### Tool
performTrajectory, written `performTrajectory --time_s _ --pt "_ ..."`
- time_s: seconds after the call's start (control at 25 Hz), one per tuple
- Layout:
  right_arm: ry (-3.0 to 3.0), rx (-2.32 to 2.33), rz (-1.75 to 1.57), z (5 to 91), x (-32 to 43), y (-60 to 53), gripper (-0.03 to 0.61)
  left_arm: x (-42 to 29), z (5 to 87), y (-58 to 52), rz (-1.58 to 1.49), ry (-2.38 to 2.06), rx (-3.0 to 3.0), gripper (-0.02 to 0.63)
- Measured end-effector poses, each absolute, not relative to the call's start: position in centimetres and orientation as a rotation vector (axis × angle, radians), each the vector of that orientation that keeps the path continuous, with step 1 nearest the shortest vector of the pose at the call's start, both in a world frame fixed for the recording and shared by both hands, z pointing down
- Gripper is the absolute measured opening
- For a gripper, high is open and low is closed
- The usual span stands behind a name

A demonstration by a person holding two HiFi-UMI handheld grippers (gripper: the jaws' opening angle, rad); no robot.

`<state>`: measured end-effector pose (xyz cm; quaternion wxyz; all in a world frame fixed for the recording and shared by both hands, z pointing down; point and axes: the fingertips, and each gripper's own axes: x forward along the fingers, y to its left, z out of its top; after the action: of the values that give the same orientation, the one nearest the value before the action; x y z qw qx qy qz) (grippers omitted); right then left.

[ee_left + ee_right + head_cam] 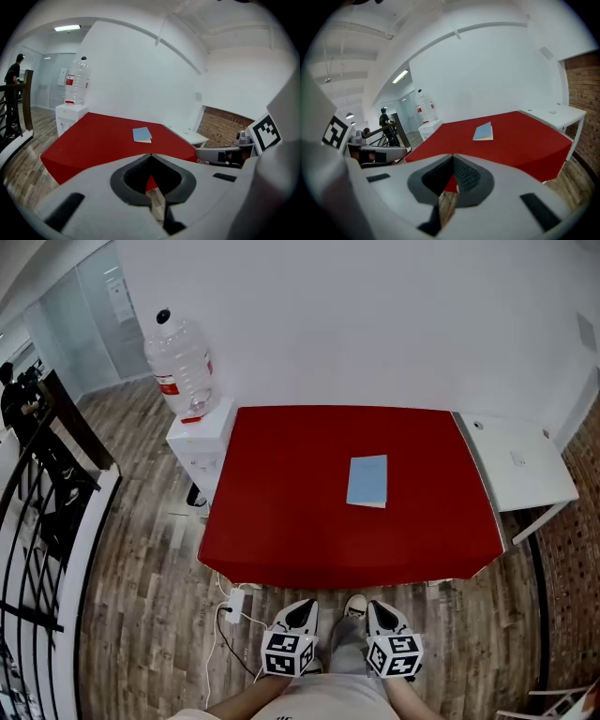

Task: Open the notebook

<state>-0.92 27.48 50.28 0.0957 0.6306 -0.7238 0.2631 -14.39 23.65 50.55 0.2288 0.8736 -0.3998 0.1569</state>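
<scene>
A closed light-blue notebook point(367, 481) lies flat near the middle of the red table point(281, 512), slightly right of centre. It also shows far ahead as the notebook point(142, 134) in the left gripper view and the notebook point(483, 132) in the right gripper view. My left gripper point(307, 605) and right gripper point(373, 604) hang side by side below the table's near edge, over the wooden floor, well short of the notebook. Each one's jaws meet at the tips with nothing between them, as seen at the left gripper point(150, 155) and right gripper point(453, 156).
A water dispenser point(199, 432) carrying a large bottle point(180, 362) stands at the table's far left corner. A white side table point(520, 465) adjoins the right edge. A power adapter with cable point(234, 601) lies on the floor. A black railing point(37, 484) runs at the left.
</scene>
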Motion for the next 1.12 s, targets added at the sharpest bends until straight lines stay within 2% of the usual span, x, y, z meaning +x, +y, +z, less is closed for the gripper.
performTrajectory --time_s 0.64,1.12 --pt "-2.221 1.758 0.74 49.5 12.3 5.9 0.006 -0.5 49.9 2.8 0.386 -1.169 2.382 0.008" --pt "-2.218 1.773 0.813 49.4 14.9 0.5 0.006 1.9 49.2 -3.0 0.401 -1.174 2.377 0.006"
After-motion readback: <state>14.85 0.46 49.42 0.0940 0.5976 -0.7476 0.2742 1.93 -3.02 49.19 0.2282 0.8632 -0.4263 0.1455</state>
